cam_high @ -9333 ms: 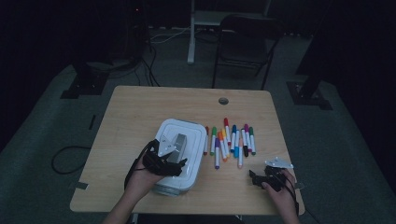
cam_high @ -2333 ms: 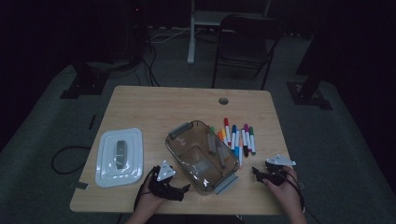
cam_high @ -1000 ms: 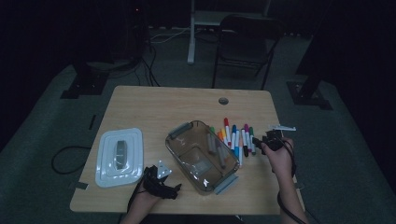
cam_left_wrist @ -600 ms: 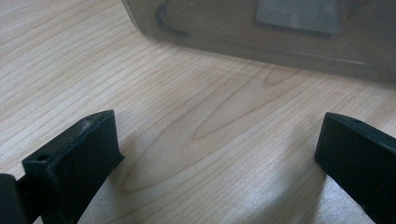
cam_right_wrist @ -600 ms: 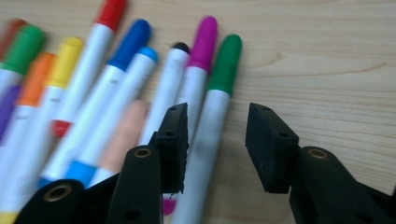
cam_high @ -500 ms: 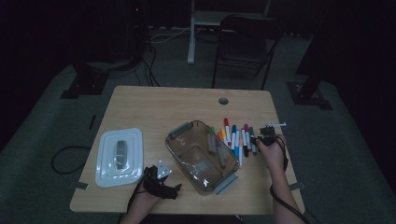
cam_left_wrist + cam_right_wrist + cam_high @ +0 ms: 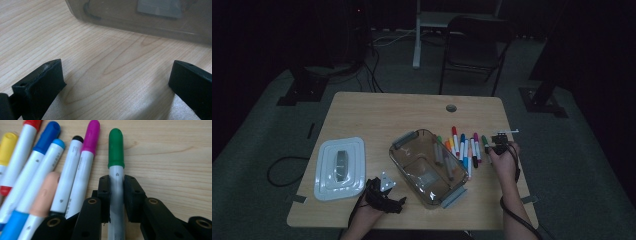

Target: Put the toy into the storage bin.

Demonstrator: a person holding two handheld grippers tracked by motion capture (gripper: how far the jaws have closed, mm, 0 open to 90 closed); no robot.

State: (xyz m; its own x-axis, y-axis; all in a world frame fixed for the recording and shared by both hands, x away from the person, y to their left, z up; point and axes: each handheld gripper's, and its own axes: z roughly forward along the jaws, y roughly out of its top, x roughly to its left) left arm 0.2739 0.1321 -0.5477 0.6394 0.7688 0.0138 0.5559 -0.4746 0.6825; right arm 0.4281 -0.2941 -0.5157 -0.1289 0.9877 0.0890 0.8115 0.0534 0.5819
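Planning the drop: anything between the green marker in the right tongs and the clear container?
Yes: the other markers lie between the green marker, gripped by the right tongs, and the clear container. Lifted over them, nothing visible blocks its open top.

A wooden table (image 7: pixel 377 112) is carrying a white lid (image 7: pixel 339 167) at left, a clear container (image 7: pixel 428 167) centrally, and markers (image 7: pixel 464 147) at right.
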